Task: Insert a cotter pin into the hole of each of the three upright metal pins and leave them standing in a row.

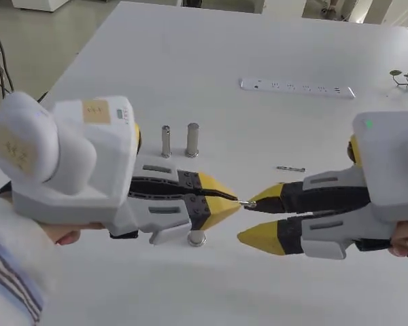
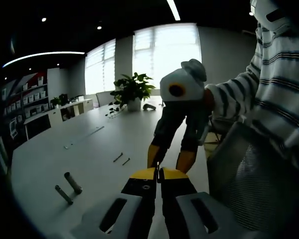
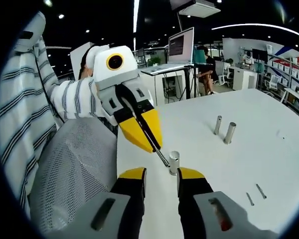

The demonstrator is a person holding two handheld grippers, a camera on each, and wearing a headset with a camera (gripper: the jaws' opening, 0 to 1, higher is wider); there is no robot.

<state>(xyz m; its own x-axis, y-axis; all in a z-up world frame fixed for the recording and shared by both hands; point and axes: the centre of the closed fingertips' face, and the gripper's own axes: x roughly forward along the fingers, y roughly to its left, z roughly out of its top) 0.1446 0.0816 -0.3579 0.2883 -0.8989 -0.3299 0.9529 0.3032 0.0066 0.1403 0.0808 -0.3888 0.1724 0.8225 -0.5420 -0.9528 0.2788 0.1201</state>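
The cotter pin [image 1: 247, 203] juts from my left tongs [image 1: 233, 202], clenched on it, long axis level, tip towards my released right tongs [image 1: 247, 220]. The near metal pin [image 1: 196, 238] stands upright on the desk [image 1: 211, 61] beside them, with the second metal pin [image 1: 166, 140] and third metal pin [image 1: 192, 139] behind.

Yellow tips, black middles and pale grey shells are recorded on the left tool [image 1: 236, 202] and right tool [image 1: 245, 219]. The table [image 1: 190, 61] is noted white, the metal pins [image 1: 192, 139] and cotter pin [image 3: 162, 157] silver-grey, the sleeve [image 1: 7, 272] white with dark stripes.
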